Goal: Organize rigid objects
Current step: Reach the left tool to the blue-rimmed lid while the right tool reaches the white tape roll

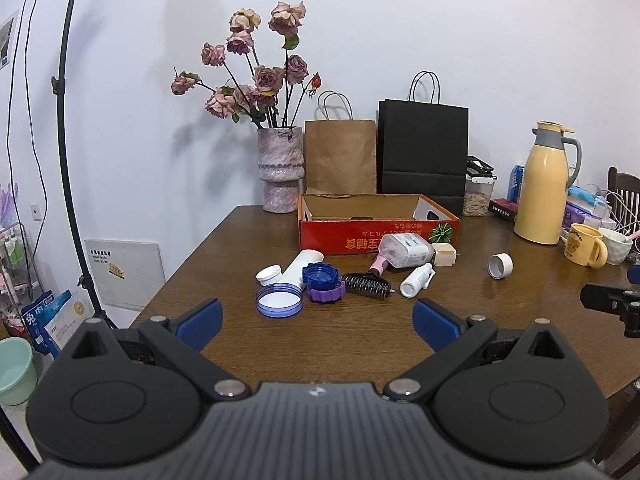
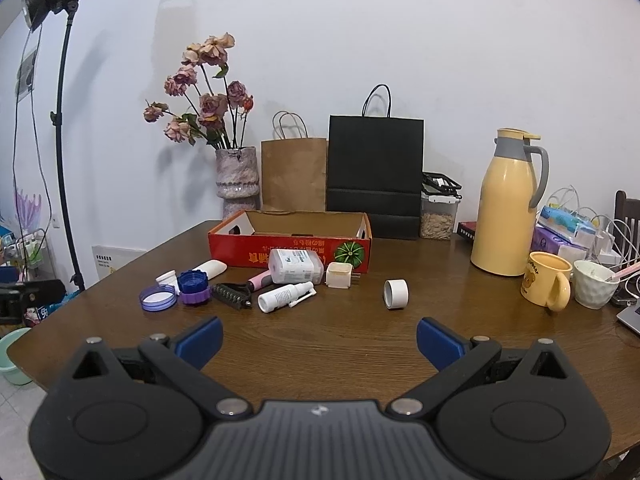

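A red cardboard box (image 1: 376, 236) (image 2: 288, 254) stands open and looks empty on the wooden table. In front of it lie a clear purple lid (image 1: 279, 301) (image 2: 158, 298), a blue cap on a purple ring (image 1: 322, 282) (image 2: 193, 287), a white cap (image 1: 269, 274), a white tube (image 1: 301, 264), a black comb brush with pink handle (image 1: 367, 286) (image 2: 232, 296), a clear jar on its side (image 1: 405, 250) (image 2: 295, 265), a white spray bottle (image 1: 416, 281) (image 2: 285, 297), a cream cube (image 1: 444, 254) (image 2: 339, 275) and a white tape roll (image 1: 500, 266) (image 2: 396, 294). My left gripper (image 1: 318, 326) and right gripper (image 2: 320, 340) are open, empty, short of the pile.
A vase of dried roses (image 1: 279, 168), a brown bag (image 1: 340, 156) and a black bag (image 1: 423, 152) stand behind the box. A yellow thermos (image 1: 546, 184) (image 2: 506, 204), a yellow mug (image 2: 546, 286), a white cup (image 2: 595, 289) and cables crowd the right side. A light stand (image 1: 66, 140) is at left.
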`<state>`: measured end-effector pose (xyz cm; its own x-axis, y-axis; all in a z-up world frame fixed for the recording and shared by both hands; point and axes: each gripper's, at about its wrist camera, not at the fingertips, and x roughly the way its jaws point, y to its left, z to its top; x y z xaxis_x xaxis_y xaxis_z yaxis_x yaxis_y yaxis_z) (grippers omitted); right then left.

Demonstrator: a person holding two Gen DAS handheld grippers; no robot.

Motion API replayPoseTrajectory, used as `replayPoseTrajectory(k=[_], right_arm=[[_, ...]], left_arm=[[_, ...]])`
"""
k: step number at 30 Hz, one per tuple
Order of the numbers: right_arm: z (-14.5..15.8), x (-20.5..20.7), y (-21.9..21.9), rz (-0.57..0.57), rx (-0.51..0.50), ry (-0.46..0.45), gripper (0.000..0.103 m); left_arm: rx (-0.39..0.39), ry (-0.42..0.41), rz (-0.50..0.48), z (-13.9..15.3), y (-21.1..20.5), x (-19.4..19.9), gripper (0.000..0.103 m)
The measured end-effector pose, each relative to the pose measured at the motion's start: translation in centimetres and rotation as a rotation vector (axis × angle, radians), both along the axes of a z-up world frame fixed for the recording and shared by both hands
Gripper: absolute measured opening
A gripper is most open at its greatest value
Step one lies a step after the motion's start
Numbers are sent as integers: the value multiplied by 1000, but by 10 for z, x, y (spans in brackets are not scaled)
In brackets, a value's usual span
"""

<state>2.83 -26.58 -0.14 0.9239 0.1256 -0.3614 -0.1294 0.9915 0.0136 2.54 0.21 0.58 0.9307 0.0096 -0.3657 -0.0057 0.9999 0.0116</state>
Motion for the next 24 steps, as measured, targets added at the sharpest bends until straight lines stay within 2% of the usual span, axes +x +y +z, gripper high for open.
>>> replayPoseTrajectory(k=[8, 24], right_arm=[[-7, 26, 1, 1, 3, 15, 103], [-27, 101, 8, 10, -4, 80, 103]], left_arm=[[9, 17, 13, -6, 2, 23, 103], [8, 85, 43, -28, 15, 93, 103]])
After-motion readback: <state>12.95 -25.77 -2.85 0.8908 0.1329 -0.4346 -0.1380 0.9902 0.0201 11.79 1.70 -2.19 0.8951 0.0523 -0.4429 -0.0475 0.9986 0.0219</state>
